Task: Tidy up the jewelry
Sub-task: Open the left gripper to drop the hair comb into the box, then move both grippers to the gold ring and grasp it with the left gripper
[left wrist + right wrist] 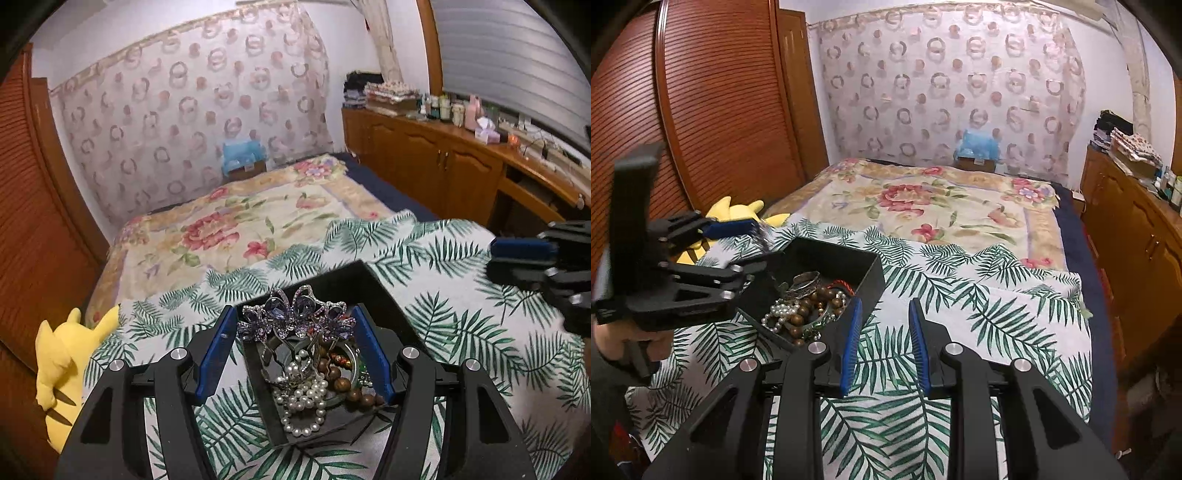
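Note:
A black box [373, 284] sits on a palm-leaf cloth [461, 317] and holds a white pearl strand [306, 398], brown wooden beads [343, 380] and silver pieces. My left gripper [295, 325] is shut on a purple crystal hair clip [295, 317], held over the box. In the right wrist view the box [849, 266] is at left, with the left gripper [738, 240] over its far corner. My right gripper [884, 343] is open and empty, just right of the box above the cloth.
A yellow plush toy [62, 365] lies at the cloth's left edge. A floral bedspread [240, 218] lies beyond. A wooden wardrobe [713, 110] is at left; a cluttered wooden dresser [461, 155] runs along the right.

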Demonstrator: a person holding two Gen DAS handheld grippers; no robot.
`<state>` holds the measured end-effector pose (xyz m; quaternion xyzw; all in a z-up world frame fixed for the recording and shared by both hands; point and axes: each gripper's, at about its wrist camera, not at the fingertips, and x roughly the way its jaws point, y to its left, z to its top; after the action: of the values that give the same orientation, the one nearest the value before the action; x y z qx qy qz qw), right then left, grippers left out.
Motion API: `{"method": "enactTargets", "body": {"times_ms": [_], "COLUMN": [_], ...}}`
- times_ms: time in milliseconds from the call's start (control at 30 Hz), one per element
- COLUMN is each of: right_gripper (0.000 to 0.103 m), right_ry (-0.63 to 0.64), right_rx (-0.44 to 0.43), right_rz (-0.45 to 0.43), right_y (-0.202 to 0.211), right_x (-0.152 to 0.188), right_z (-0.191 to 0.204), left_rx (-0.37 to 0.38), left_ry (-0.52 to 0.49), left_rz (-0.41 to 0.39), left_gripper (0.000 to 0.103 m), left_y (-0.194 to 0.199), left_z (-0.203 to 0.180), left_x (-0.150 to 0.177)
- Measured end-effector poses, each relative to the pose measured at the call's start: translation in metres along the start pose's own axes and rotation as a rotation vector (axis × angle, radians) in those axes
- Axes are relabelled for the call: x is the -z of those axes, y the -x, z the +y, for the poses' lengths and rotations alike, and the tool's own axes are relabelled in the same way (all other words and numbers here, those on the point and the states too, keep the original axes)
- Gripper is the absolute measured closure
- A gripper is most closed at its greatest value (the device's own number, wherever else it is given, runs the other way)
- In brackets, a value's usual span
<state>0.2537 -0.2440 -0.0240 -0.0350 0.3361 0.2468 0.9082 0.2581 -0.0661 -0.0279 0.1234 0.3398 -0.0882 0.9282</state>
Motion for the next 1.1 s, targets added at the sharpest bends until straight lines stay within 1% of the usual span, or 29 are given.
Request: {"method": "enactTargets", "body": {"times_ms": [100,167,367,433,500,533,733,1000,1100], "right_gripper": [0.075,0.075,0.075,0.075,0.075,0.075,0.075,0.075,0.075], "right_ry": [0.002,0.007,0.015,0.020,0.025,0.026,0.013,0.069,0.085], "right_rx": [-0.003,-0.006,-0.015,-0.016,-0.016,-0.016,-0.030,-0.040,-0.051], "right_rz": [-0.009,-0.009,-0.006,-0.004,-0.001,-0.001,-0.013,-0.014,0.011], "right_y": [0.005,0.005,0.003,0.002,0.002,0.004,0.012,0.029,0.030], "right_x": [0.004,0.006,0.007,0.009,0.012,0.014,0.026,0.068,0.089], "right_z": [0.000,0.000,0.010,0.012,0.014,0.015,0.019,0.048,0.060], "left_rx": [-0.012,-0.007,-0.002,0.005,0.013,0.022,0.057,0.107,0.123], "left_ry": [-0.018,-0.019,-0.015,-0.003,0.011,0.020,0.056,0.063,0.072], "left_rz": [0.028,0.045,0.064,0.062,0.047,0.033,0.005,-0.007,0.003], "left_gripper": [0.042,0.042,0.042,0.040,0.032,0.030,0.029,0.024,0.023], "left_y": [-0.010,-0.016,-0.032,-0.033,-0.029,-0.024,0.001,0.040,0.049], "left_z": [-0.003,-0.004,-0.006,-0.005,-0.004,-0.003,0.003,-0.001,-0.004], "left_x": [0.001,0.002,-0.002,-0.002,-0.003,-0.002,0.009,0.052,0.070]}}
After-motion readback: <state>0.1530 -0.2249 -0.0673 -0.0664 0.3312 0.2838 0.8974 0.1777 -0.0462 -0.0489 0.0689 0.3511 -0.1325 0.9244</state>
